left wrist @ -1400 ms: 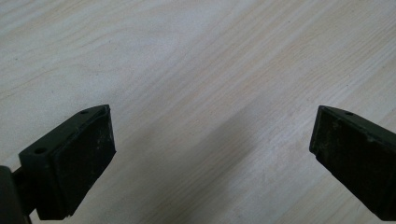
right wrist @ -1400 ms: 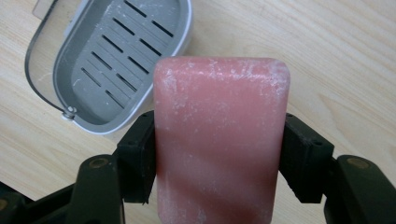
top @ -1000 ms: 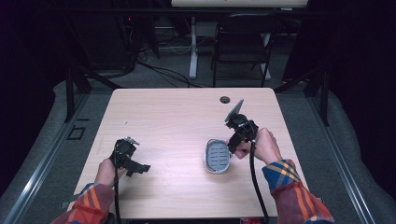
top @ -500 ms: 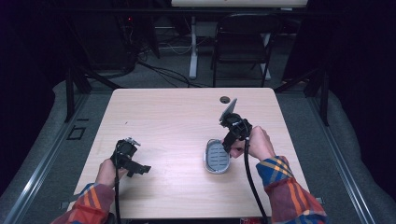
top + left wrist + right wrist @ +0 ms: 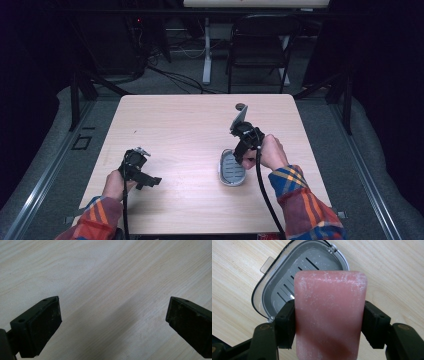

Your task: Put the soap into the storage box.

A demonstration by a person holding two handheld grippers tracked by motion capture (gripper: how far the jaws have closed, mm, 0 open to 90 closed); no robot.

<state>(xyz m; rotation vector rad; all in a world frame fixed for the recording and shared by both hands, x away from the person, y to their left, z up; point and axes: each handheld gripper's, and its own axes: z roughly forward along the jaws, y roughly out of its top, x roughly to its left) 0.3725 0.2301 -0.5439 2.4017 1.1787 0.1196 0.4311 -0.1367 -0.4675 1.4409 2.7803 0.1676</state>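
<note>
A: High view first. What step is this?

B: Carrying, I'd say. The right gripper (image 5: 243,150) hangs over the soap dish (image 5: 231,169), which sits on the table (image 5: 190,120) at about 4 o'clock from its centre. The left gripper (image 5: 141,175) rests near the 7 o'clock corner, well apart from the dish.

A: And the left gripper view?

B: Its jaws are spread wide with bare wood between them. It holds nothing.

A: The right gripper view?

B: The jaws pinch a pink soap (image 5: 329,315) by its two long sides. The dish (image 5: 274,285) lies beyond it, towards 11 o'clock of the bar, open and empty, its slotted grey floor showing. Whether the bar touches the dish I cannot tell; it looks to be above it.

A: So the next move?

B: As I judge it, shift the bar towards 11 o'clock until it is square over the tray, lower it onto the slots, then spread the jaws. The bar is nearly as wide as the tray, so alignment matters.
</note>
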